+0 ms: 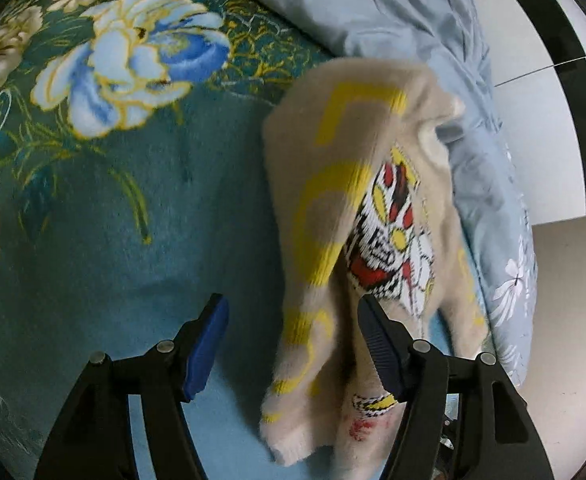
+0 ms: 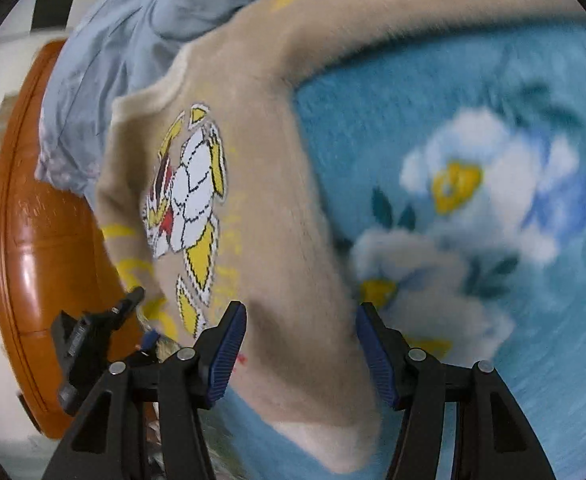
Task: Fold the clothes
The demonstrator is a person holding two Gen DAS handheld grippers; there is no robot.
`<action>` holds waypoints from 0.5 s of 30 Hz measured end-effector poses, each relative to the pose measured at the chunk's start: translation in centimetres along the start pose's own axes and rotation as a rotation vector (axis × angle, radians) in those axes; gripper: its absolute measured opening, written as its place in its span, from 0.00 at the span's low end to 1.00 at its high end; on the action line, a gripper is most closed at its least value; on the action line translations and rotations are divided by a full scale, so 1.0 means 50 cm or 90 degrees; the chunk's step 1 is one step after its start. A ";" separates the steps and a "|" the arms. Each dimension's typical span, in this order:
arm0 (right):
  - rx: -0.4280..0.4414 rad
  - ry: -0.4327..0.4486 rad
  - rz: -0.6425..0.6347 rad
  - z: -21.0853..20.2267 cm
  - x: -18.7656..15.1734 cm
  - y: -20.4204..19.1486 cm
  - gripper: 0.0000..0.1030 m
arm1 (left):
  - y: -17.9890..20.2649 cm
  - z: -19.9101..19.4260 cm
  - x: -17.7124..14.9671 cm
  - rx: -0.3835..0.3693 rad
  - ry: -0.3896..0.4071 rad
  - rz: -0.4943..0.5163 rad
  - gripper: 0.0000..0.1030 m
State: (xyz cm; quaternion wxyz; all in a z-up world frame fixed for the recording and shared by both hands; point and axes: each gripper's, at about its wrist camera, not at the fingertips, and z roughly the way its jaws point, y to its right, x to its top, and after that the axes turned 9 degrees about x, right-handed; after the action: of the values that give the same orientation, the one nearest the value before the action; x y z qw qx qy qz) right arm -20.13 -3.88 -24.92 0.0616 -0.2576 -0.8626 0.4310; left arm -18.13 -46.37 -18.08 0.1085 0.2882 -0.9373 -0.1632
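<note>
A fuzzy beige sweater [image 1: 325, 168] with yellow letters and a red, white and yellow cartoon figure lies bunched on the teal flowered blanket [image 1: 113, 240]. My left gripper [image 1: 293, 346] is open wide just above it. The sweater's lower fold lies between the blue pads, nearer the right-hand one, and neither pad presses on it. In the right wrist view the sweater [image 2: 261, 184] spreads across the blanket [image 2: 473, 88], and one sleeve runs down between the fingers of my right gripper [image 2: 303, 354]. That gripper is open, with gaps showing beside the sleeve.
A grey-blue printed quilt [image 1: 413, 20] is heaped beyond the sweater, also seen as quilt [image 2: 133, 40]. A glossy orange-brown wooden bed end [image 2: 33, 240] curves at the left. White floor tiles [image 1: 541, 120] lie past the bed's edge. A black tool part [image 2: 89, 340] sticks in at lower left.
</note>
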 end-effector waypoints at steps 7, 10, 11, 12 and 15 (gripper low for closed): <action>0.046 0.035 0.046 -0.042 -0.016 -0.017 0.12 | 0.003 -0.004 0.002 0.026 -0.008 0.000 0.09; 0.074 0.072 0.037 -0.097 -0.010 -0.036 0.10 | 0.010 -0.020 0.005 0.034 -0.003 0.018 0.06; 0.084 0.087 0.034 -0.119 -0.007 -0.042 0.08 | 0.013 -0.031 0.005 0.032 0.002 0.029 0.06; 0.091 0.106 0.031 -0.149 -0.004 -0.046 0.08 | 0.016 -0.043 0.005 0.030 0.007 0.040 0.06; 0.082 0.163 0.013 -0.252 0.003 -0.047 0.00 | 0.016 -0.100 0.020 0.024 0.031 0.085 0.06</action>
State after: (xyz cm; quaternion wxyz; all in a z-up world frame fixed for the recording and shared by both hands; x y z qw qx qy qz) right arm -17.04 4.01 -15.31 0.1835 -0.3150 -0.8153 0.4498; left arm -17.84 -47.54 -13.07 0.1365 0.2311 -0.9544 -0.1307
